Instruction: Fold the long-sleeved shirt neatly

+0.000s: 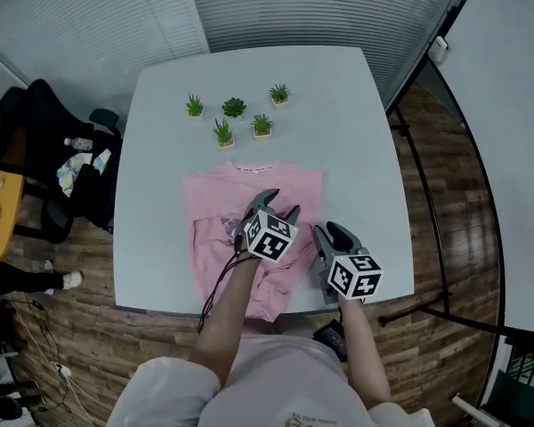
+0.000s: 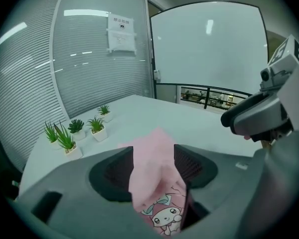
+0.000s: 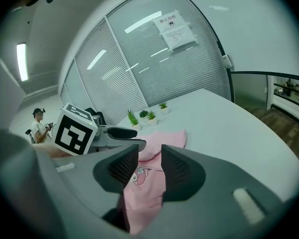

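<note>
Two grippers work over one pink shirt [image 1: 215, 201], which lies on the white table [image 1: 343, 105] close to its near edge, with the collar toward five small potted plants [image 1: 234, 108]. In the head view the left gripper [image 1: 280, 205] is above the middle of the cloth. The right gripper [image 1: 332, 233] is just beside it, at the lower right part, where the fabric looks bunched and not flat. In the left gripper view the jaws stand wide apart; a fold of the shirt [image 2: 149, 183] with a cartoon print [image 2: 165, 216] rises between them, but the pads do not seem to press it. In the right gripper view the jaws are close together and clamp a fold of the shirt [image 3: 142, 193], which hangs down below them. I judge the garment to be light, soft and limp: it will sag wherever it is not supported, it creases easily, and it is not fragile. It is better to pinch it at a hem, a shoulder or the corner of a fold, with the two holds well apart, so the cloth stays stretched and lies down flat.
</note>
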Demonstrator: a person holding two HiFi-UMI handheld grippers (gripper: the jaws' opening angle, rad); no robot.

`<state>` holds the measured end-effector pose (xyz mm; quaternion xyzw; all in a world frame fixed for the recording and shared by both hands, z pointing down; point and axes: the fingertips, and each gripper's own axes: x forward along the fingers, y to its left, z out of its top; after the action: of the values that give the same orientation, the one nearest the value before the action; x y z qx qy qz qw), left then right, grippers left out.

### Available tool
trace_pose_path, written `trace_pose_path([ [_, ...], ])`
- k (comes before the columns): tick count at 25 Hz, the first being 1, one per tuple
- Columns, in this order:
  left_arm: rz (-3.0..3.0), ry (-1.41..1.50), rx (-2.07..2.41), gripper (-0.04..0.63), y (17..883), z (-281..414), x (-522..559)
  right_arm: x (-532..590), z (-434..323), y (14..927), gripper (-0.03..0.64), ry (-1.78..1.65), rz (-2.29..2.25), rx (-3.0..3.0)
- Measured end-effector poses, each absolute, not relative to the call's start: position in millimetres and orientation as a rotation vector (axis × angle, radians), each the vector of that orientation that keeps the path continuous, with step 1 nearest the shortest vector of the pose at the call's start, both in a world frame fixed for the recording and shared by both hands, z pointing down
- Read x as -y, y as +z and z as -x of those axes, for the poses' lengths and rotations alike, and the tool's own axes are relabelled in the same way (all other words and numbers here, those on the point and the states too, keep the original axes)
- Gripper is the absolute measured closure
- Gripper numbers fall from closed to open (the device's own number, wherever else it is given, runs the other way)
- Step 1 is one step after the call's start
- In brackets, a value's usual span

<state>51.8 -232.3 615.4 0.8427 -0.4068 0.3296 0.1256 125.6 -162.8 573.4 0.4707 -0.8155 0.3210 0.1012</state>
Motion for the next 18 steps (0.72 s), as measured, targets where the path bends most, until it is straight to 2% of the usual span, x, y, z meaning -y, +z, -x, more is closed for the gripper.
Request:
trace_pose_path([
  [18, -2.298, 0.952, 1.392, 0.324, 589, 39, 191, 153, -79, 570, 0.468, 0.92, -1.193, 2.517],
])
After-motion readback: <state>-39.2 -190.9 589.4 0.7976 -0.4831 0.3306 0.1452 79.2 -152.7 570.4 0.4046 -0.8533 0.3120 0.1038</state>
